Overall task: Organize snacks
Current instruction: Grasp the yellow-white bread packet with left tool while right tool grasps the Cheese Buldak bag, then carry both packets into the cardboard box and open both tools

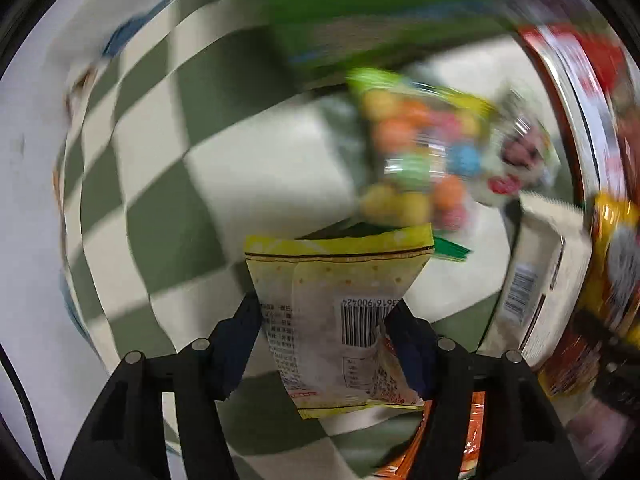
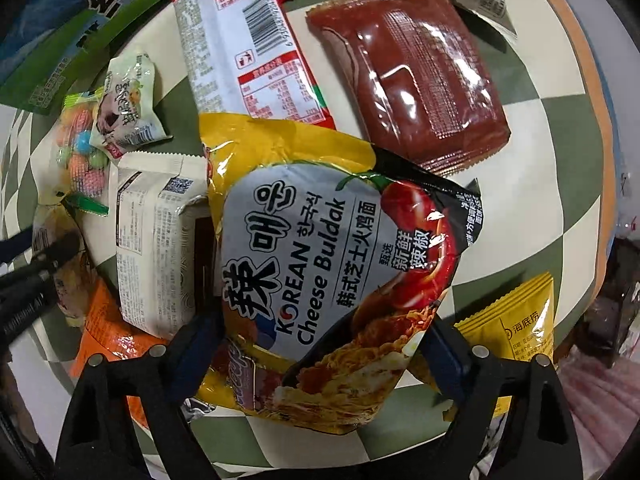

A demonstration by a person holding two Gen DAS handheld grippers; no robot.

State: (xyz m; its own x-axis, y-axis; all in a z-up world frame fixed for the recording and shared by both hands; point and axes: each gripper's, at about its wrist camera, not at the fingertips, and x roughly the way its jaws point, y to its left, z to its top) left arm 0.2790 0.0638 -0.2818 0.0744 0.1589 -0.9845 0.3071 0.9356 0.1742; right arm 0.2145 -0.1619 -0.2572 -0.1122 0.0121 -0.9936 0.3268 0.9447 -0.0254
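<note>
Closest to me, my left gripper [image 1: 326,340] has a small yellow cracker packet [image 1: 340,312] between its fingers, barcode side up, long axis running straight away from the jaws. The pads look pressed onto both long edges, so I'd call that grasped. My right gripper [image 2: 320,344] straddles the big yellow noodle bag [image 2: 320,272], which also lies lengthwise away from it; the fingers sit at its sides, but I can't tell if they're biting yet.

Further out on the checkered tablecloth [image 1: 192,200]: a white packet [image 2: 156,248] just left of the noodles, a candy bag [image 1: 416,160] beyond the crackers, a dark red pouch [image 2: 416,80] farther right. Open cloth lies left of the cracker packet; that looks like my easiest way out. The right side's crowded, table edge close.
</note>
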